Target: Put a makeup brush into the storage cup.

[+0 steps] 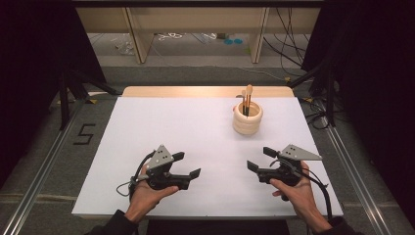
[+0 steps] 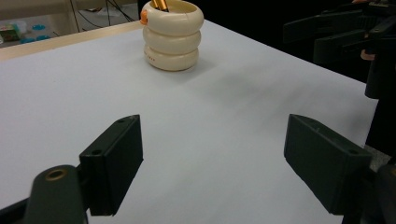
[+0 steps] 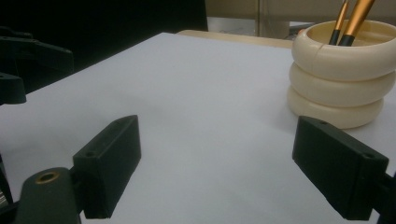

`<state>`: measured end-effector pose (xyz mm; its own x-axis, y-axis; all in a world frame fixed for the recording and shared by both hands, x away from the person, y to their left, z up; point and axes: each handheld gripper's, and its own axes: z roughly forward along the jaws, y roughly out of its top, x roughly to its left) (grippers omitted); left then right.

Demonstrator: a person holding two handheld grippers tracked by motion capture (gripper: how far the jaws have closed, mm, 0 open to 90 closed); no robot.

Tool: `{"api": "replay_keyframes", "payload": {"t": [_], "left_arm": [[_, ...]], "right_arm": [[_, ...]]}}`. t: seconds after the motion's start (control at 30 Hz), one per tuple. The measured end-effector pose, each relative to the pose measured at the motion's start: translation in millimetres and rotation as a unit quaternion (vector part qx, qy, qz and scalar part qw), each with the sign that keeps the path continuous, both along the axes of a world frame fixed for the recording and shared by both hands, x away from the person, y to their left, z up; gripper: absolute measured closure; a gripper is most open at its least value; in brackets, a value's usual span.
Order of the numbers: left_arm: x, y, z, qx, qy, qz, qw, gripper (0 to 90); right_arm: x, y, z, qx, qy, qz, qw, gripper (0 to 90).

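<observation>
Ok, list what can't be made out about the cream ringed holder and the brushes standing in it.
- Brush heads: in the right gripper view the gold-handled brushes are cut off by the top edge; in the left gripper view likewise.
- Brush count: in the high view they are too small to count.
- Lower brush ends: hidden inside the cream three-ring holder by its wall.
- Small marks on the holder's bottom ring: too small to read.

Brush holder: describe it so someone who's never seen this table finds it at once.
Start at the white table and look to its far right part, beyond the right gripper. There stands the brush holder, a cream pot shaped like three stacked rings, with golden-handled brushes sticking up out of it. It is the one thing standing on the white surface, well apart from both grippers.
</observation>
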<state>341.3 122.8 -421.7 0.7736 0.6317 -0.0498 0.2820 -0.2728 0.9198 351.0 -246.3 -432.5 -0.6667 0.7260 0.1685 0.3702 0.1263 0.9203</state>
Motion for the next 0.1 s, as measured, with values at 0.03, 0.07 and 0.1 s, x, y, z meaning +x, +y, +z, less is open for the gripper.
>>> {"api": "replay_keyframes", "payload": {"t": [0.03, 0.07, 0.1], "left_arm": [[0.0, 0.0, -0.1, 0.0, 0.0, 0.0, 1.0, 19.6], [0.0, 0.0, -0.1, 0.0, 0.0, 0.0, 1.0, 19.6], [-0.1, -0.1, -0.1, 0.0, 0.0, 0.0, 1.0, 19.6]], "right_arm": [[0.2, 0.0, -0.2, 0.001, 0.001, 0.0, 1.0, 16.2], [0.2, -0.4, -0.1, -0.002, 0.003, 0.0, 1.0, 16.2], [-0.3, -1.1, 0.5, -0.009, 0.007, -0.003, 0.9999, 16.2]]}}
